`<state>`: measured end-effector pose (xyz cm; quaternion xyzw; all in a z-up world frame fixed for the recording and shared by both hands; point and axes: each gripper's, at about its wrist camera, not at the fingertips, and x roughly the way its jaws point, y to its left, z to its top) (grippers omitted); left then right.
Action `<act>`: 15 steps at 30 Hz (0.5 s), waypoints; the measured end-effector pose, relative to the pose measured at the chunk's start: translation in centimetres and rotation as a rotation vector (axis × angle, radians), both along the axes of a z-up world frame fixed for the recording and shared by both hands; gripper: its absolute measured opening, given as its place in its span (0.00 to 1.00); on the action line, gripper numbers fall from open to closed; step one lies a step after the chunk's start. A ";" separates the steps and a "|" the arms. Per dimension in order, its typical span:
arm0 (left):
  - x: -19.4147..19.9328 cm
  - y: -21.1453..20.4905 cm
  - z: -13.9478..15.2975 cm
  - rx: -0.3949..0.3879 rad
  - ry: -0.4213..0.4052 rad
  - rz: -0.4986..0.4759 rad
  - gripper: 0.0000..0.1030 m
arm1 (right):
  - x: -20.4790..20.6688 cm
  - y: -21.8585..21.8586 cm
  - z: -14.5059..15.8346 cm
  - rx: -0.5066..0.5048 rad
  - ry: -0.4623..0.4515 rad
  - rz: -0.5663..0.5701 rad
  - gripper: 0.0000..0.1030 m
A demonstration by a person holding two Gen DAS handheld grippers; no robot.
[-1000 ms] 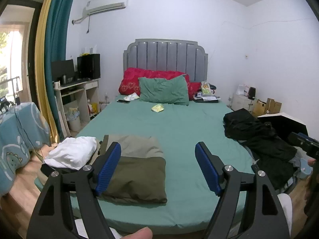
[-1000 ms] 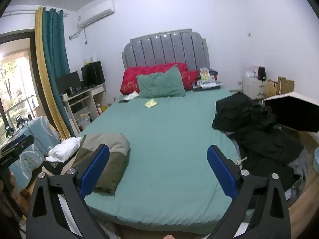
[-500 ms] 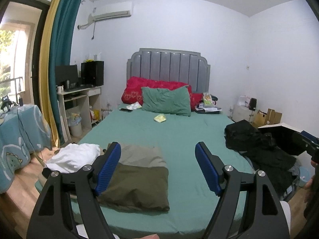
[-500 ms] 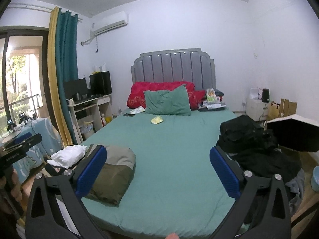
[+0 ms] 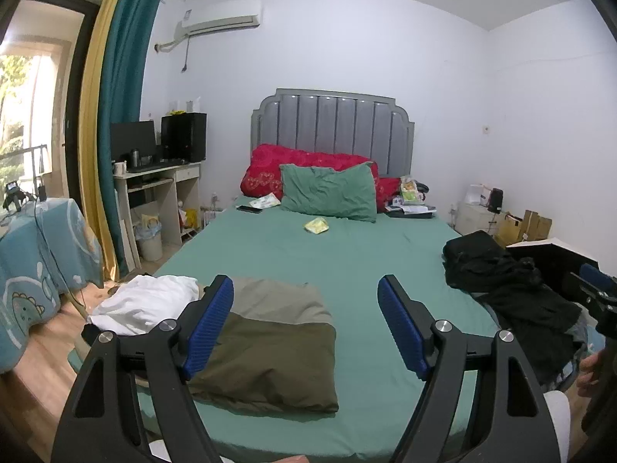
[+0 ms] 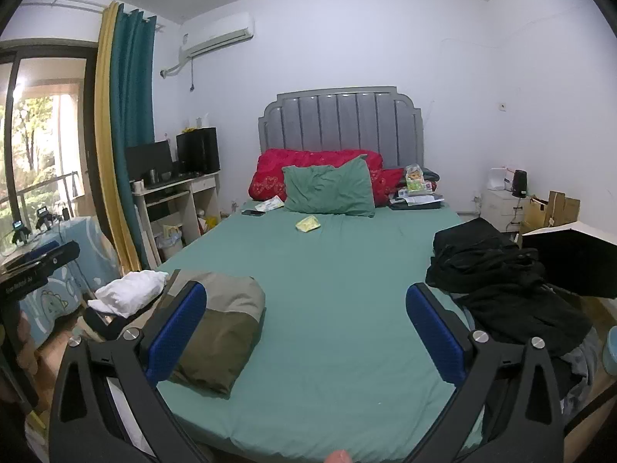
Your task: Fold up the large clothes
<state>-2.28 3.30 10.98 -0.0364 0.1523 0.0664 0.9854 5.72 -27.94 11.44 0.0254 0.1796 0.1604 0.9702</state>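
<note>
My fingers stand wide apart on both sides, nothing between them: the left gripper (image 5: pixel 304 324) and the right gripper (image 6: pixel 306 332) both hang over the near end of the bed (image 5: pixel 347 254). A folded olive garment (image 5: pixel 266 343) lies on the bed's near left corner, a white garment (image 5: pixel 142 305) just beside it at the bed's left edge. A heap of black clothes (image 6: pixel 497 281) spills over the bed's right edge. A green pillow (image 6: pixel 327 191) leans at the bed's head.
</note>
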 end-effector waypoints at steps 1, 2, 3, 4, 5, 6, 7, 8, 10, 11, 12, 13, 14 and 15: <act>0.0 0.1 0.0 0.000 0.000 -0.002 0.78 | 0.0 0.1 -0.1 0.000 -0.002 0.001 0.99; 0.1 0.1 -0.1 -0.002 0.002 -0.001 0.78 | 0.1 0.1 -0.2 -0.002 -0.003 0.003 0.99; 0.1 0.2 -0.1 0.000 0.001 0.002 0.78 | 0.2 0.2 -0.2 -0.004 -0.002 0.005 0.99; 0.3 0.3 -0.2 -0.001 0.003 0.005 0.78 | 0.3 0.2 -0.4 -0.007 0.000 0.006 0.99; 0.3 0.4 -0.3 -0.001 0.005 0.009 0.78 | 0.4 0.4 -0.4 -0.009 0.005 0.006 0.99; 0.4 0.4 -0.5 -0.002 0.005 0.011 0.78 | 0.4 0.6 -0.5 -0.010 0.010 0.007 0.99; 0.6 0.5 -0.7 -0.003 0.007 0.013 0.78 | 0.5 0.6 -0.6 -0.010 0.014 0.008 0.99; 0.6 0.6 -0.7 -0.004 0.009 0.014 0.78 | 0.6 0.7 -0.7 -0.011 0.017 0.008 0.99; 0.8 0.6 -0.9 -0.006 0.014 0.016 0.78 | 0.7 0.7 -0.8 -0.013 0.024 0.006 0.99; 0.9 0.6 -1.1 -0.006 0.016 0.017 0.78 | 0.8 0.7 -0.9 -0.012 0.026 0.007 0.99; 1.0 0.7 -1.1 -0.008 0.018 0.018 0.78 | 0.8 0.8 -1.0 -0.013 0.028 0.007 0.99; 1.0 0.7 -1.0 -0.008 0.016 0.017 0.78 | 0.9 0.8 -1.0 -0.013 0.029 0.007 0.99; 1.0 0.7 -1.1 -0.008 0.017 0.017 0.78 | 0.9 0.8 -1.0 -0.013 0.030 0.006 0.99; 1.0 0.7 -1.0 -0.007 0.016 0.017 0.78 | 0.9 0.8 -1.0 -0.013 0.031 0.007 0.99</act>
